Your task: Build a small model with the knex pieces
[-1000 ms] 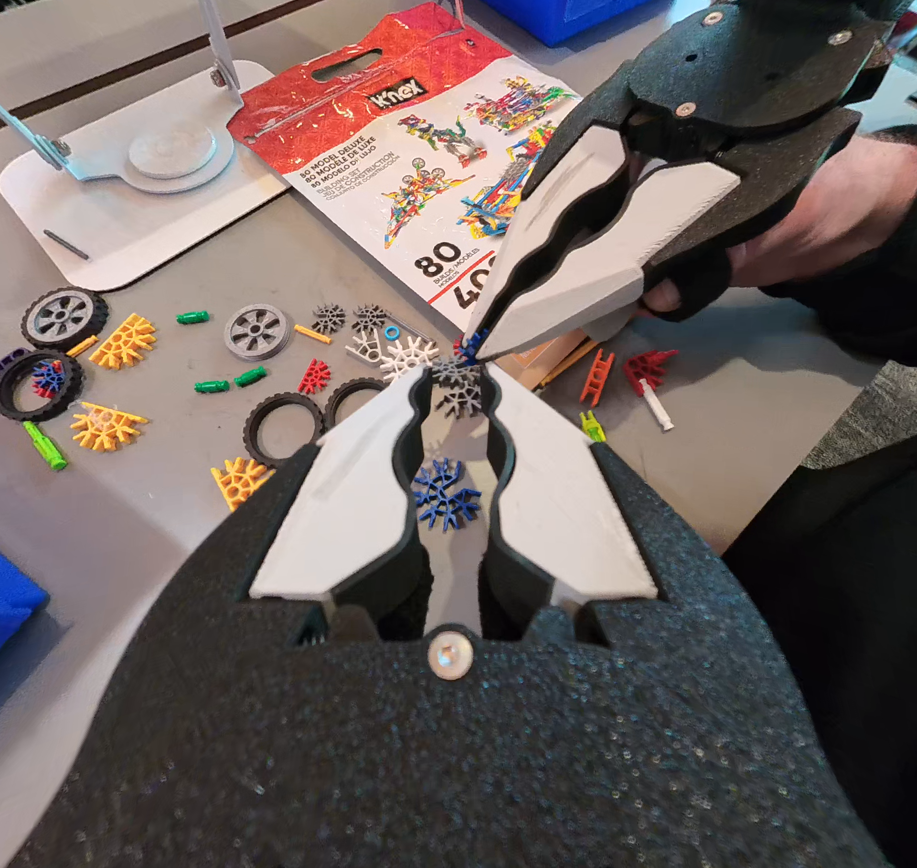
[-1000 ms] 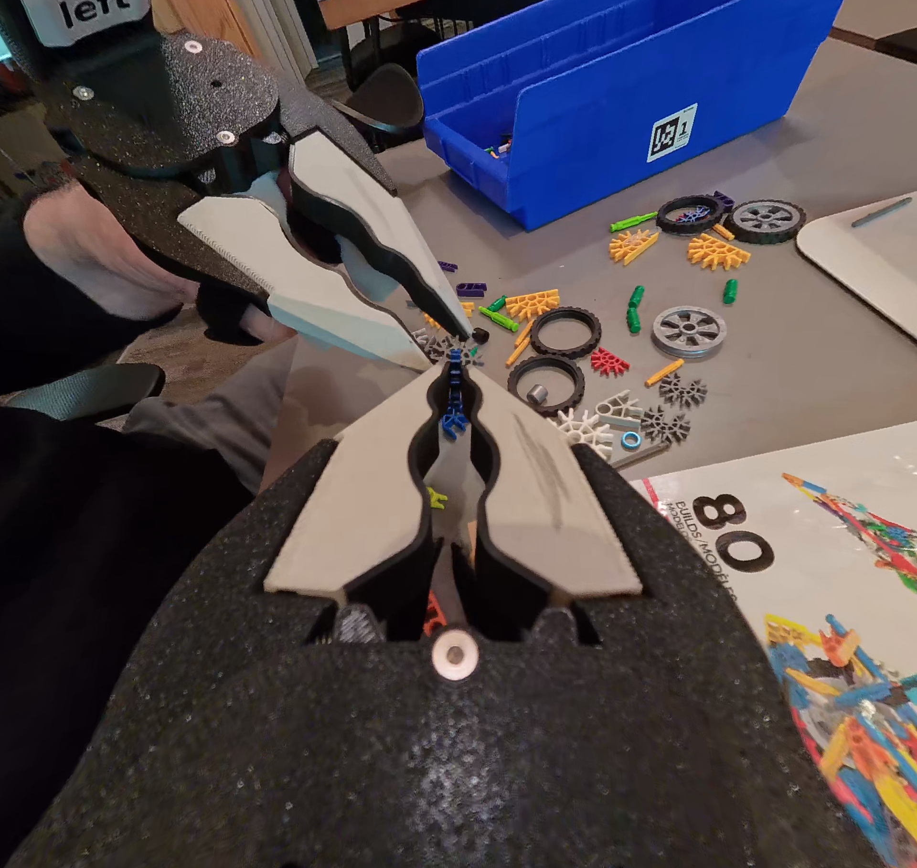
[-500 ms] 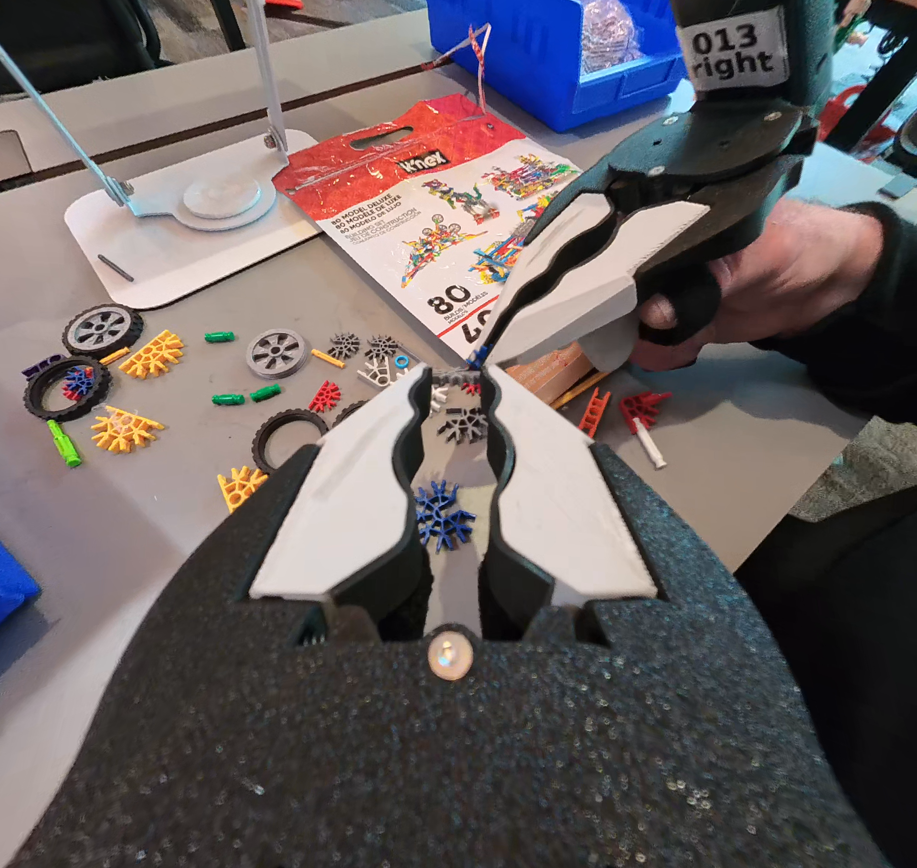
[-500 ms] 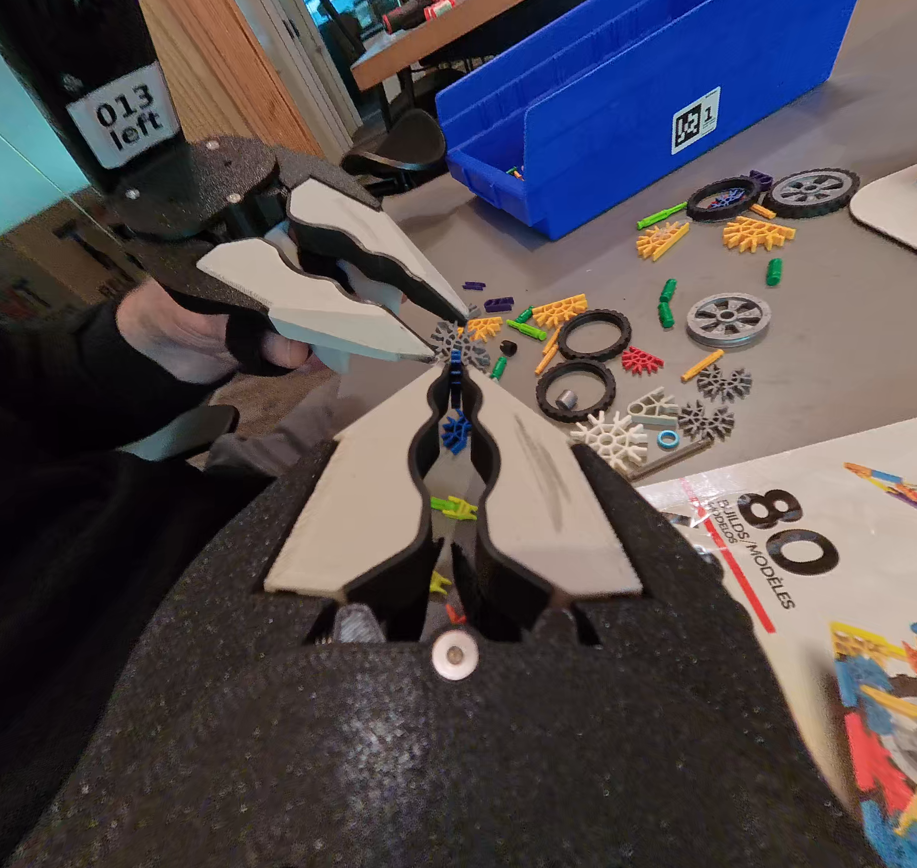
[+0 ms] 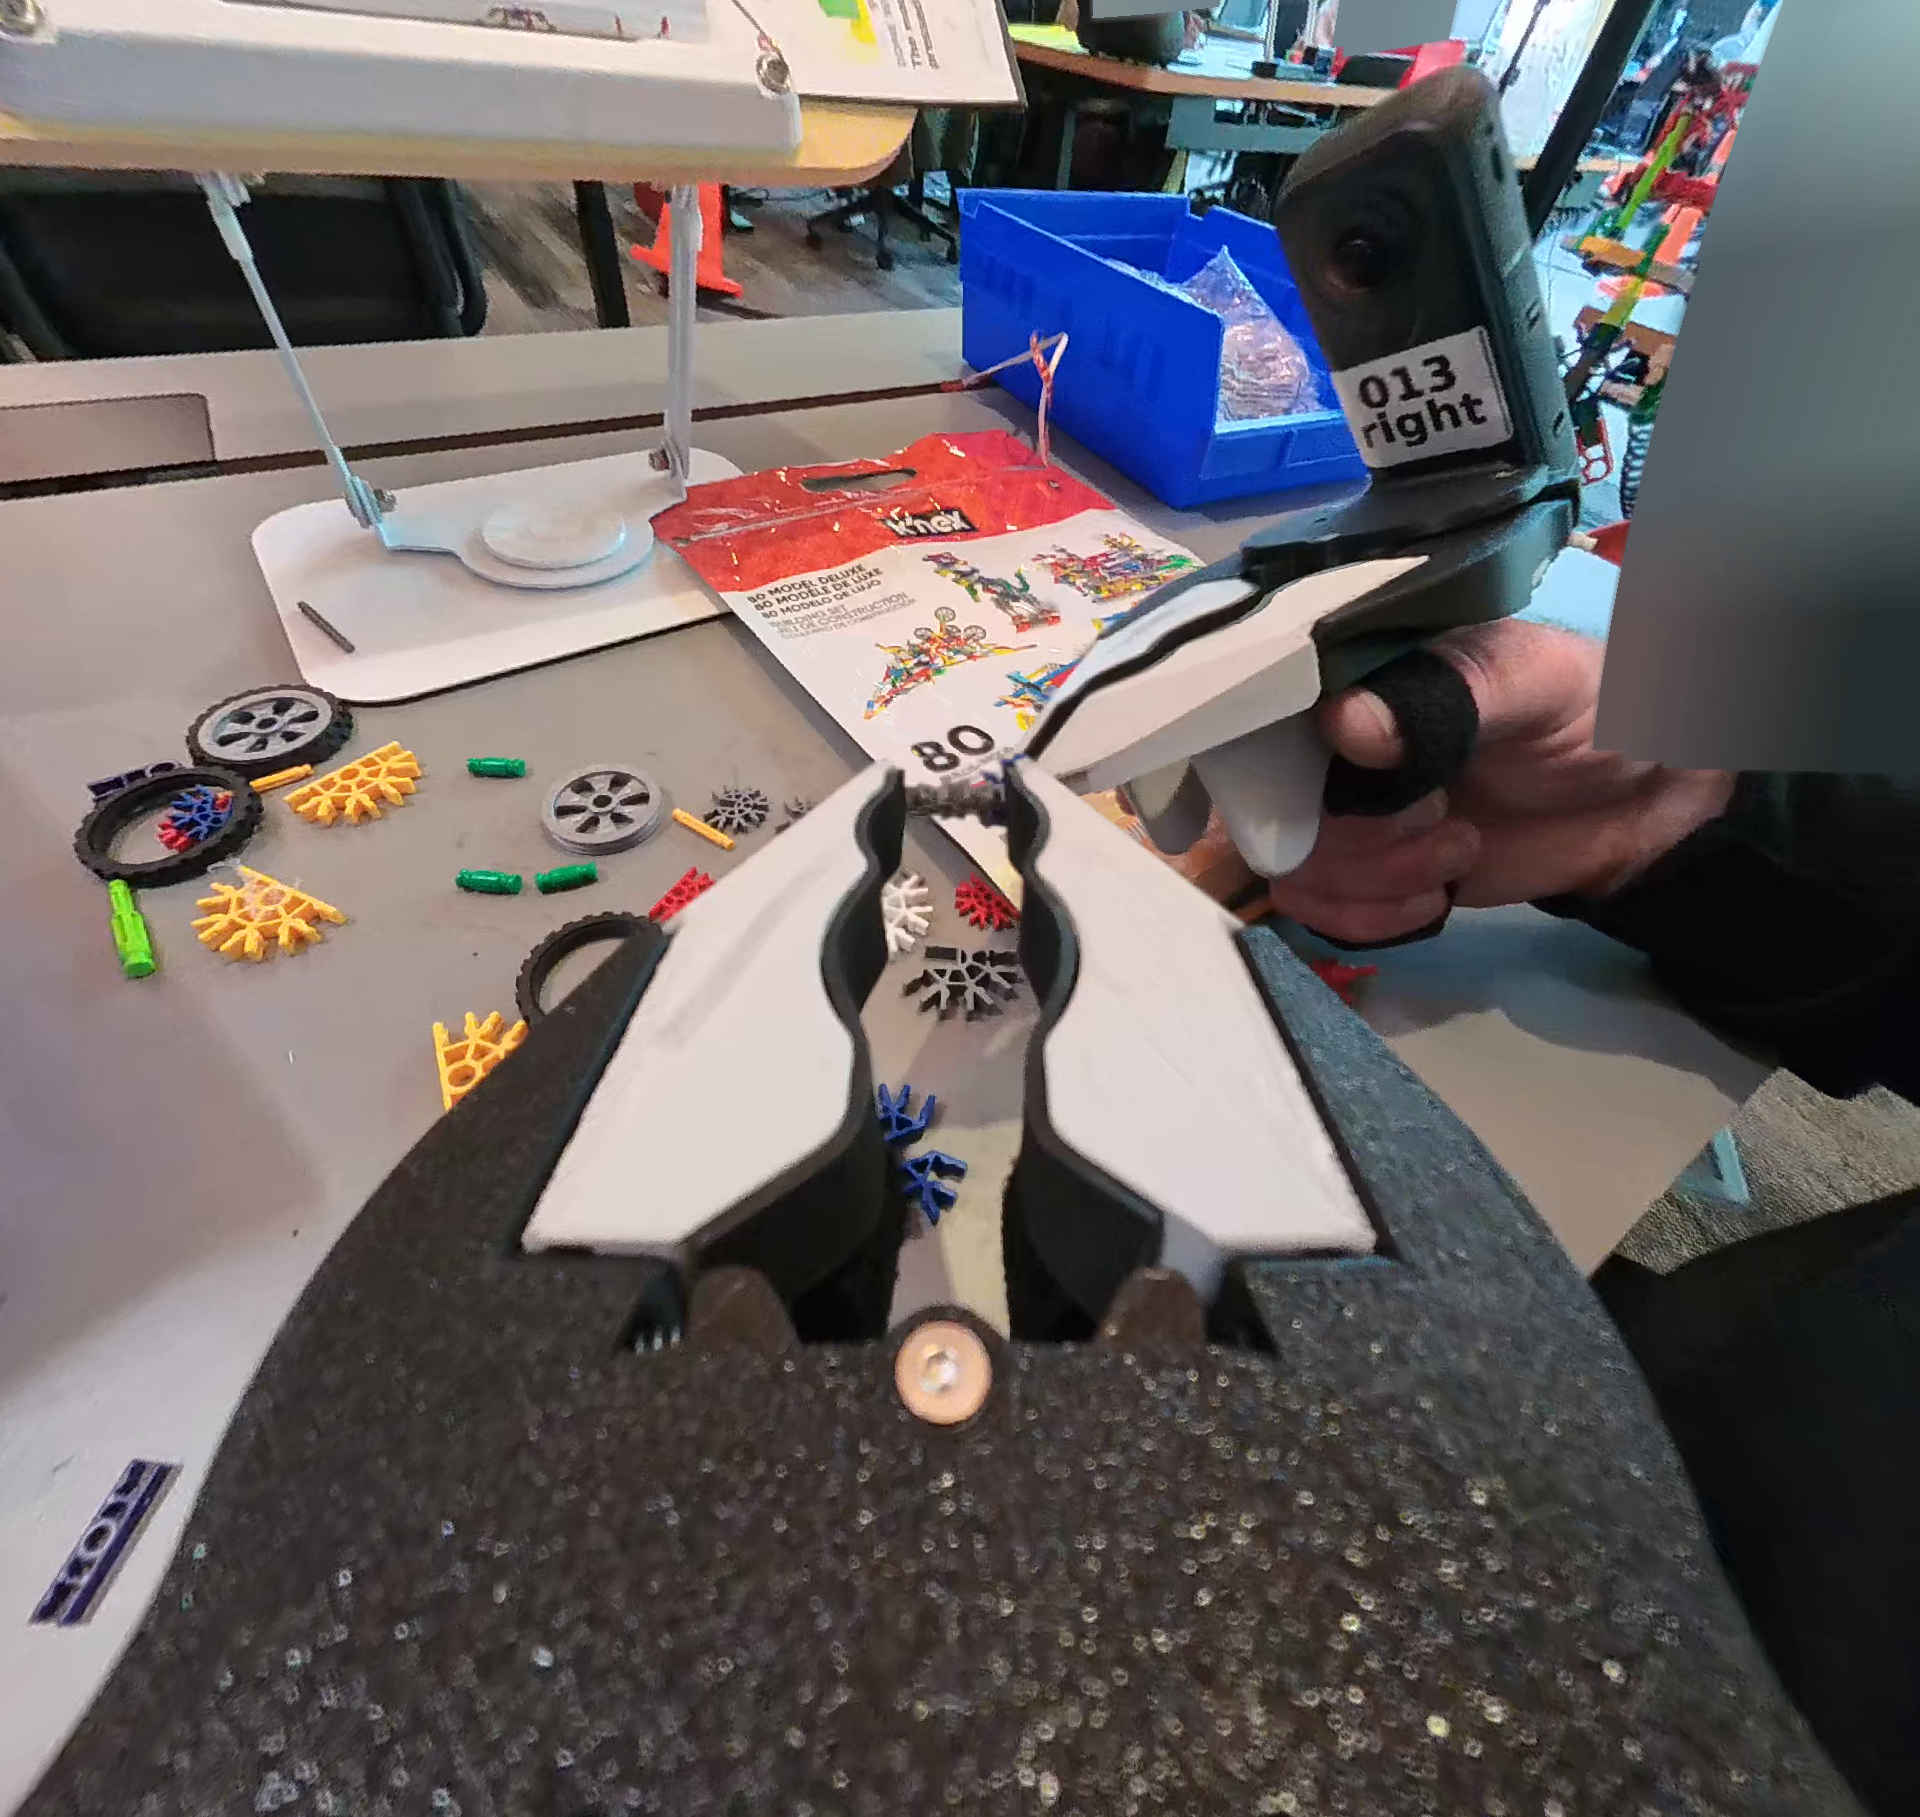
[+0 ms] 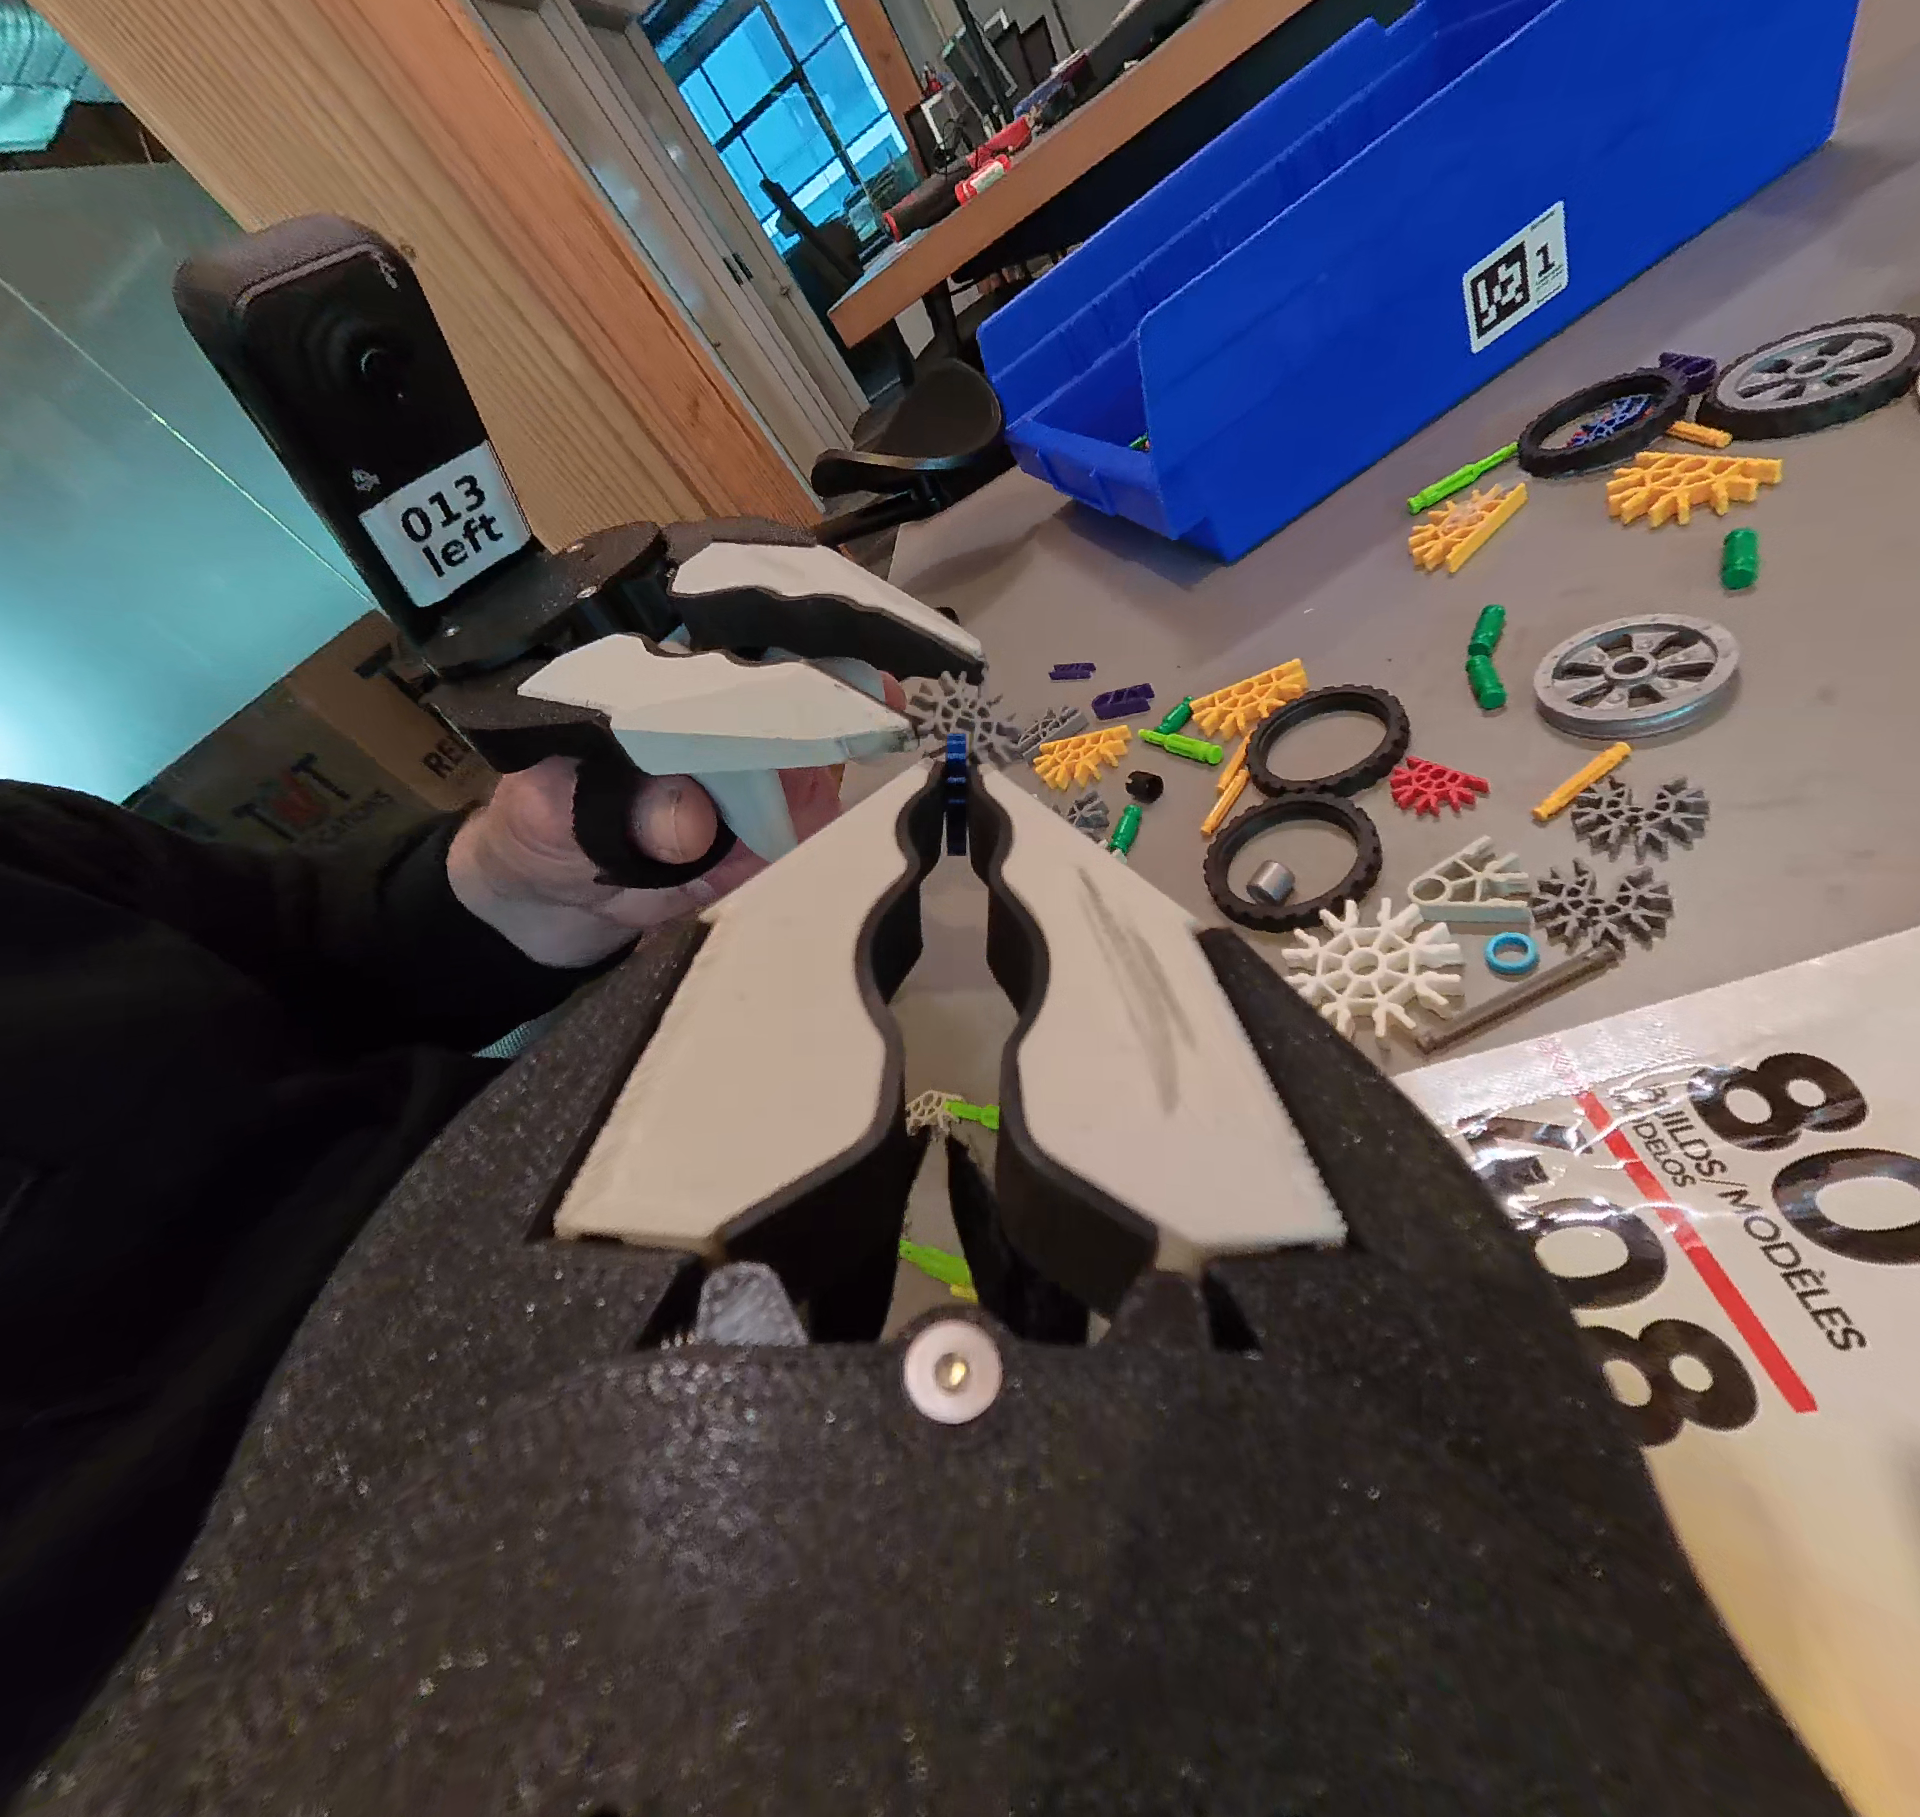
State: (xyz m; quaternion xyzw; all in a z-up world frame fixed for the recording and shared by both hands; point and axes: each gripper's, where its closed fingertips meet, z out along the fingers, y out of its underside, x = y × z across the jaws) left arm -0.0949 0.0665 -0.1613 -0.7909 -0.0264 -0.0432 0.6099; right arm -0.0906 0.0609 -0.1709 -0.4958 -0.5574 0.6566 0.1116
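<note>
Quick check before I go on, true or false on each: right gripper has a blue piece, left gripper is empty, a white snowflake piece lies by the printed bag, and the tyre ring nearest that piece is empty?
1. The right gripper is shut on a flat blue plastic connector. True.
2. The left gripper is open and empty. False: it is shut on a grey snowflake-shaped plastic connector.
3. A white snowflake-shaped plastic connector lies on the grey table beside the printed plastic bag. True.
4. The black rubber tyre ring nearest that white connector is empty. False: a small grey cylinder sits inside it.
</note>
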